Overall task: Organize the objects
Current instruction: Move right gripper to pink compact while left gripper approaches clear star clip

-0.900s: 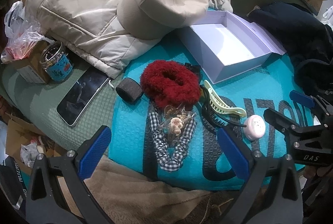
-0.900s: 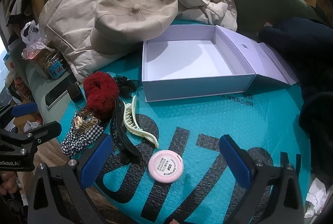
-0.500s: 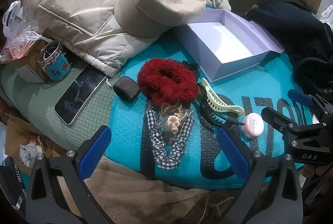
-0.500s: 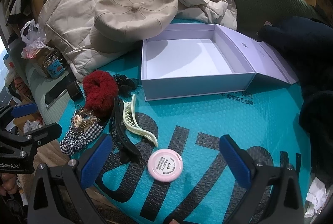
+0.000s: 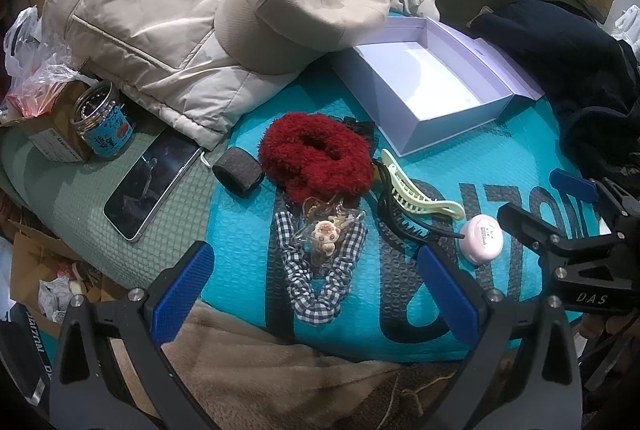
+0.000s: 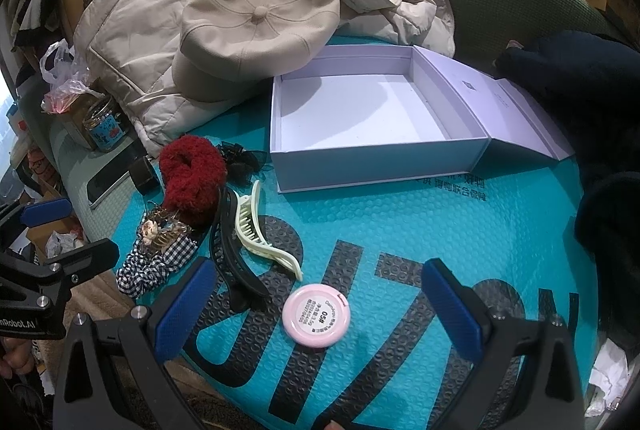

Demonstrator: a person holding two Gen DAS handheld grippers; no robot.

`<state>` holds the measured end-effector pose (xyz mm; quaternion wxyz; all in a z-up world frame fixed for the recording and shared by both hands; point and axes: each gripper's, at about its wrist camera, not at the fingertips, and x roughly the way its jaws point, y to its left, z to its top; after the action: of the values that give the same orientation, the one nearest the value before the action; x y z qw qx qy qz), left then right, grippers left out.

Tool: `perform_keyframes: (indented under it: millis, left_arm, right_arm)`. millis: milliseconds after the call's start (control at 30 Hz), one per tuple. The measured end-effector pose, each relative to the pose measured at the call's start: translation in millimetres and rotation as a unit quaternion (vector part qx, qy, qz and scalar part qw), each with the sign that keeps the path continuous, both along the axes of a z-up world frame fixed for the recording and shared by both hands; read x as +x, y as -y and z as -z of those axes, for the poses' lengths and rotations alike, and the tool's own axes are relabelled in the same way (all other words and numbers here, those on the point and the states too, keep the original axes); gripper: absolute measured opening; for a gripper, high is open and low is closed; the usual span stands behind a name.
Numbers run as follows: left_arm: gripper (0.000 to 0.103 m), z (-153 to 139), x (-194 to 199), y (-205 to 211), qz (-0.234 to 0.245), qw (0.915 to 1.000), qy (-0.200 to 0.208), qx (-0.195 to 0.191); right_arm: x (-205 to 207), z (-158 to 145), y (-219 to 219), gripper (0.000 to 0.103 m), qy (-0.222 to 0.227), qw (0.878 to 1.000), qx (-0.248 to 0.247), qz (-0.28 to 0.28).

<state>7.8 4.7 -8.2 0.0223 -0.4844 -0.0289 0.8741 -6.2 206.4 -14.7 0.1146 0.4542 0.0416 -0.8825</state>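
1. Your left hand-held gripper (image 5: 314, 280) and right hand-held gripper (image 6: 318, 300) both stand wide apart, holding nothing, above the teal bubble mailer (image 6: 400, 214).
2. The lavender box (image 6: 360, 118) lies open and bare at the mailer's far edge.
3. The pink compact (image 6: 316, 315) sits near the mailer's near edge, between your right pads. It is hard, round and smooth, so it may slip; take it across the rim.
4. The red scrunchie (image 5: 316, 160) is fluffy and light: pinch anywhere.
5. The checked scrunchie (image 5: 320, 270) is limp cloth.
6. The cream claw clip (image 6: 262, 232) and black claw clip (image 6: 234, 250) are stiff plastic with toothed jaws; grip the spines.
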Motion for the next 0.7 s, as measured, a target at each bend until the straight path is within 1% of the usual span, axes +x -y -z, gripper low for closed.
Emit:
perform_keyframes:
  millis: [433, 700]
  left_arm:
    - [0.102, -6.7, 11.6, -9.0, 0.008, 0.9999, -0.008, -0.001]
    - [0.102, -5.3, 18.6, -10.6, 0.006, 1.0, -0.005, 0.004]
  right_arm:
    - [10.4, -7.3, -1.6, 0.102, -0.009, 1.0, -0.002, -0.007]
    - [18.4, -5.5, -6.8, 0.102, -0.01, 1.0, -0.005, -0.007]
